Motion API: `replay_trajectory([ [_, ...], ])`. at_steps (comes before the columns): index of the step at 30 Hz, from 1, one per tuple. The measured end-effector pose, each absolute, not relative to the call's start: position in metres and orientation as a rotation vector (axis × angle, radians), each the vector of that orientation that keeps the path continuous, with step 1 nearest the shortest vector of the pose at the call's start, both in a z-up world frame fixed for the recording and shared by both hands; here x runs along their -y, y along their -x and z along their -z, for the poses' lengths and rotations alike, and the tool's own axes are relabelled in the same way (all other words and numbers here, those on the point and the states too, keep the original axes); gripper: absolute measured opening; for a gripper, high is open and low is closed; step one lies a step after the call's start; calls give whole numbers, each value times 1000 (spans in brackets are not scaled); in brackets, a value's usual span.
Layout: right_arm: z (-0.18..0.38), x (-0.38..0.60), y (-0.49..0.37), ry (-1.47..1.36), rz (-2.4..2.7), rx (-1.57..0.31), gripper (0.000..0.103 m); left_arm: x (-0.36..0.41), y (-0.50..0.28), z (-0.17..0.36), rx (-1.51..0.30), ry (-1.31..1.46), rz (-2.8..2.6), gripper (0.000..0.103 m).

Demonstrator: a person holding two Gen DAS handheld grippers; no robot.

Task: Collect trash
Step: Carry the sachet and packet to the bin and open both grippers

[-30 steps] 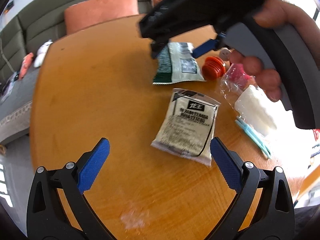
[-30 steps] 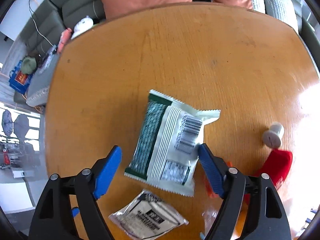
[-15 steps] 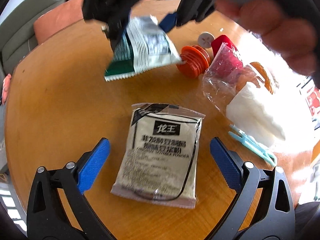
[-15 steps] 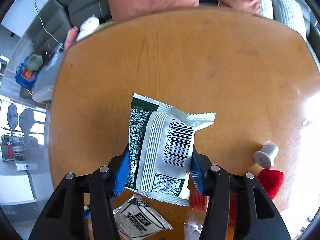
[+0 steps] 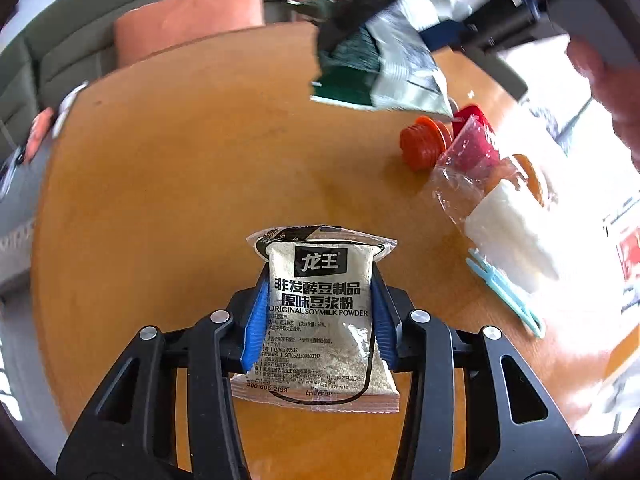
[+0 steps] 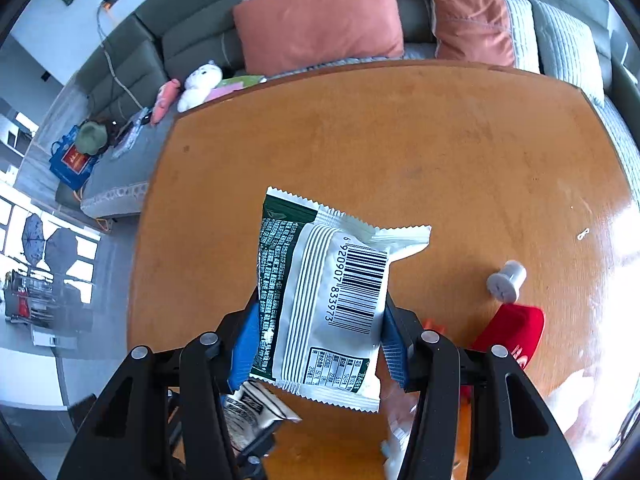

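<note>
A soymilk powder packet [image 5: 316,360] sits between the blue pads of my left gripper [image 5: 320,284], just above the round wooden table [image 5: 180,200]. The jaws are closing and the pads press on the packet's two sides. My right gripper [image 6: 320,312] is shut on a green-and-white snack packet [image 6: 324,272] and holds it up off the table. In the left wrist view that snack packet [image 5: 376,68] hangs blurred at the upper right, with a hand [image 5: 612,80] behind it. The soymilk packet [image 6: 248,408] shows below the right gripper's left finger.
An orange screw cap [image 5: 424,144], a red piece [image 5: 476,136], a clear plastic bag with a white block [image 5: 508,216] and a light blue clip [image 5: 504,292] lie at the table's right. A grey spool [image 6: 506,280] lies nearby. A sofa with cushions [image 6: 320,20] stands behind the table.
My left gripper moved over the soymilk packet and closed from wide open onto it. My right gripper closed on the snack packet and lifted it off the table.
</note>
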State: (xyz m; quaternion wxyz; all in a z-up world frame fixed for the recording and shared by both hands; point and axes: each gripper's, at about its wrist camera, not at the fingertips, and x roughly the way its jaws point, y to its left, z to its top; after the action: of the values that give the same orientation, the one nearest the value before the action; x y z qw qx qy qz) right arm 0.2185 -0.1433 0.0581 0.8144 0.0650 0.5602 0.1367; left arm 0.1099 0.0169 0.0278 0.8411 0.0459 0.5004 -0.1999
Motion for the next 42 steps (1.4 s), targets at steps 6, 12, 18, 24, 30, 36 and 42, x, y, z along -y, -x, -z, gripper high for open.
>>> replay_trajectory([
  [6, -73, 97, -192, -98, -364, -1178, 54, -56, -66, -49, -1007, -73, 355, 44],
  [12, -80, 42, -162, -42, -453, -1178, 54, -96, -32, -61, -977, -30, 261, 44],
  [18, -87, -24, -127, 30, -569, -1175, 54, -158, 5, -67, -961, 11, 129, 44],
  [24, -84, -109, -77, 132, -730, -1188, 54, -229, 47, -66, -962, 65, -20, 44],
  [30, -70, -190, -26, 247, -877, -1210, 55, -298, 97, -56, -986, 144, -186, 44],
  [36, -55, -242, 12, 339, -954, -1231, 55, -351, 135, -43, -1011, 202, -312, 44],
  [42, -36, -295, 38, 429, -1022, -1264, 57, -389, 157, -27, -1054, 253, -402, 52],
])
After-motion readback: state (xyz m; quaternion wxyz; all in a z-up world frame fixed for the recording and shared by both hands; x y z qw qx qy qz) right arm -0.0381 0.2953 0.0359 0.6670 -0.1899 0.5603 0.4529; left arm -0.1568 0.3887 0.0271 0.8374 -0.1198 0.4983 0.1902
